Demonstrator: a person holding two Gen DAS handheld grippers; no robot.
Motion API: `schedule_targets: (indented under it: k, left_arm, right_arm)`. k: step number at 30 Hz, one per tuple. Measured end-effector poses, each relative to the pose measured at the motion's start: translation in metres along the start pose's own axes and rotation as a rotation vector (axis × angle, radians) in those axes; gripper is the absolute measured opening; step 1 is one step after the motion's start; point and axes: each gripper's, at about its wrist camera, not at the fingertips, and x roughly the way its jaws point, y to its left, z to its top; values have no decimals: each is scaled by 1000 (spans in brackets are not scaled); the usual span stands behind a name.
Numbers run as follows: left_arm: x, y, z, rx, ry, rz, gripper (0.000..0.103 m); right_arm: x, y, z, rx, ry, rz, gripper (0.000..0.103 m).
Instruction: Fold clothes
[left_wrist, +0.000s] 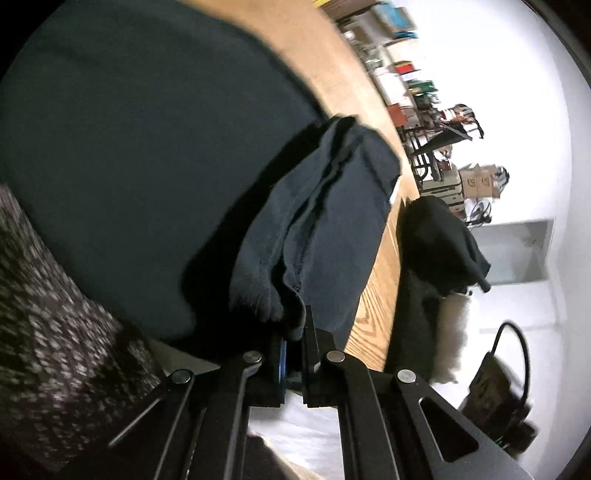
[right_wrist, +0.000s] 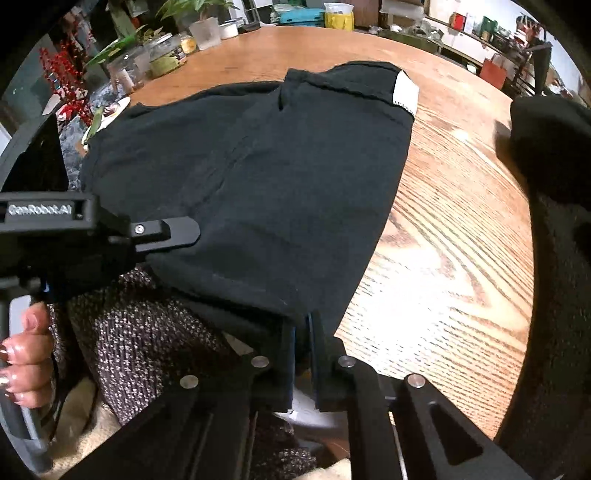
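A round wooden table with strong grain fills most of the right wrist view. On it lies a dark, partly folded garment, the largest thing on the table. Its long axis runs from the near edge of the table, by the person, away toward the far side, leaning a little to the right. A white label shows at its far right corner. The near end hangs just over the table edge.

A second dark heap of cloth sits at the right rim of the table, well apart from the garment. Jars and potted plants stand along the far left edge.

The person's speckled knit clothing shows below the table edge.

The right gripper has its jaws closed on the garment's near edge, only a thin fold of fabric between them. The left gripper is likewise clamped on a bunched fold of the same garment, which rises from its jaws in loose pleats. In the right wrist view, the left gripper's body enters from the left, held by a hand with painted nails.
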Motion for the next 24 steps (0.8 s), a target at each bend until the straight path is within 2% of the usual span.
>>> schedule_targets:
  k: [2,4,7,9,13,15,18,20,21,23,24]
  left_arm:
    - [-13,-12,-2,88,-62,29,5]
    - [-19,-19,-4,138,-87,45,5]
    - [-11,-6,-3,112,-38,87,5]
    - [-4,7,-6,83,1,126,5]
    - [8,14,-5,66,49,176,5]
    - [8,13,-5,84,56,187,5]
    - [-3,7,1,119,46,176,9]
    - [-10,4,4,143,39,169,20]
    - [-14,2,6,154,36,166,24]
    - [-28,7,16,135,-4,149,43]
    - [-36,12,22,118,-35,161,46]
  right_arm:
    - [-3,-4,2,6,20,81,43]
    - [-10,-17,10,61,17,203,46]
    - [-25,-47,27,176,-26,364,53]
    - [-33,-60,44,193,-80,336,54]
    - [-27,-64,76,136,-136,111,57]
    - [-18,-61,94,114,-138,82,57]
    - [4,-59,124,105,-124,123,56]
    - [22,-61,141,110,-96,129,53]
    - [33,-62,152,121,-73,105,52]
    - [51,-68,158,140,-16,24,52]
    - [56,-70,157,142,-5,13,53]
